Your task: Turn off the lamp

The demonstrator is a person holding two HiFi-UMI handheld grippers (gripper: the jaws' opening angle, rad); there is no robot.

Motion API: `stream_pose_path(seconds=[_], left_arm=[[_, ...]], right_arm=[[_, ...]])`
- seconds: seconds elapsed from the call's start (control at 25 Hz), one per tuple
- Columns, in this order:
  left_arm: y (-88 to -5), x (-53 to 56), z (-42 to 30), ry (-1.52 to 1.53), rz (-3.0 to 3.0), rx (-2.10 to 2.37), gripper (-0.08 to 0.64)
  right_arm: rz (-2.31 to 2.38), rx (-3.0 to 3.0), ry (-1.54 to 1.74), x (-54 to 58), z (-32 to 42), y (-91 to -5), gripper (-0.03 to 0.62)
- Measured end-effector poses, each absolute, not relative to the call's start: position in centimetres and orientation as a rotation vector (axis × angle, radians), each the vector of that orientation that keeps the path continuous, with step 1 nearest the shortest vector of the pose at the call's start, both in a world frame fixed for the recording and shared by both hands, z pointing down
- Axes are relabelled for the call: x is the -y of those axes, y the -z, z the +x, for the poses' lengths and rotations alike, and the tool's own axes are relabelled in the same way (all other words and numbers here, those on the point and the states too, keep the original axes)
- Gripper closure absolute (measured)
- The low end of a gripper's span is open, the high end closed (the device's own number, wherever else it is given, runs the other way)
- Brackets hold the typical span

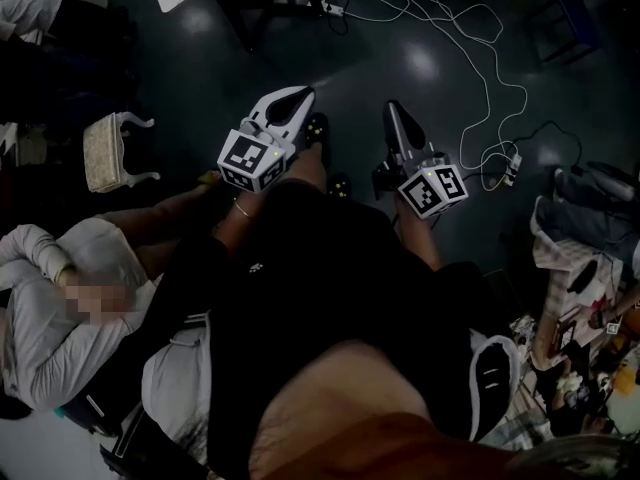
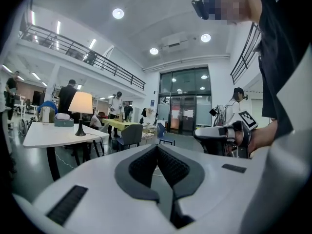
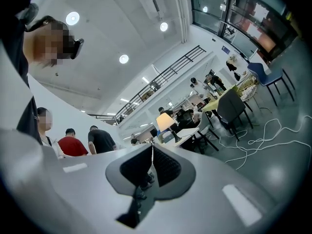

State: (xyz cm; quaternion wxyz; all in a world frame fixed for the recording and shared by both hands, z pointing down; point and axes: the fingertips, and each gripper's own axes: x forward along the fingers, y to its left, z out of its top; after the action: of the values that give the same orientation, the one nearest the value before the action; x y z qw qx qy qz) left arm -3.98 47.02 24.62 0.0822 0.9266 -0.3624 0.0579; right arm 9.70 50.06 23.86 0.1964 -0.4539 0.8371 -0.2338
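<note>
Lamp [image 2: 81,112] lit, shade glowing, upright on its dark base on white table [image 2: 46,134], at 9 o'clock in left gripper view and well apart from the person. Teal box [image 2: 63,122] sits just beside the lamp at its 9 o'clock, on the same table. In right gripper view the same lamp [image 3: 165,123] shows past the jaw tips at 1 o'clock, far across the floor. Nothing touches it.

Left gripper [image 2: 157,147]: jaws pressed together at the tips, nothing between them. It points over the floor toward grey chair [image 2: 129,134] and blue chair [image 2: 164,133] at 12 o'clock, with glass doors [image 2: 187,106] behind those.

Right gripper [image 3: 152,147]: jaws pressed together, empty. It also shows at 3 o'clock in left gripper view, held in a hand [image 2: 261,136].

In head view the two grippers are side by side over dark floor [image 1: 200,58], left at 11 o'clock and right at 1 o'clock. White cable [image 1: 480,58] loops across the floor at 1 o'clock down to power strip [image 1: 512,166] at 3 o'clock. Person in grey hoodie [image 1: 60,298] is at 8 o'clock.

In right gripper view, two people stand with backs turned at 9 o'clock, one in red shirt [image 3: 73,146] and one in black shirt [image 3: 101,140].
</note>
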Motion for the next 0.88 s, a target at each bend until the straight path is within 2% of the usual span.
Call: stream_pose_path(seconds=[0.48, 0.88], left_arm=[[-24.5, -43.6, 0.3, -0.146, 2.838, 0.932, 0.552], [-26.6, -39.3, -2.1, -0.123, 2.735, 1.018, 0.552]], right_arm=[[-1.369, -2.292, 0.632, -48.7, 12.7, -23.7, 0.592], [-1.353, -2.348, 0.666, -44.5, 11.8, -24.3, 0.591]])
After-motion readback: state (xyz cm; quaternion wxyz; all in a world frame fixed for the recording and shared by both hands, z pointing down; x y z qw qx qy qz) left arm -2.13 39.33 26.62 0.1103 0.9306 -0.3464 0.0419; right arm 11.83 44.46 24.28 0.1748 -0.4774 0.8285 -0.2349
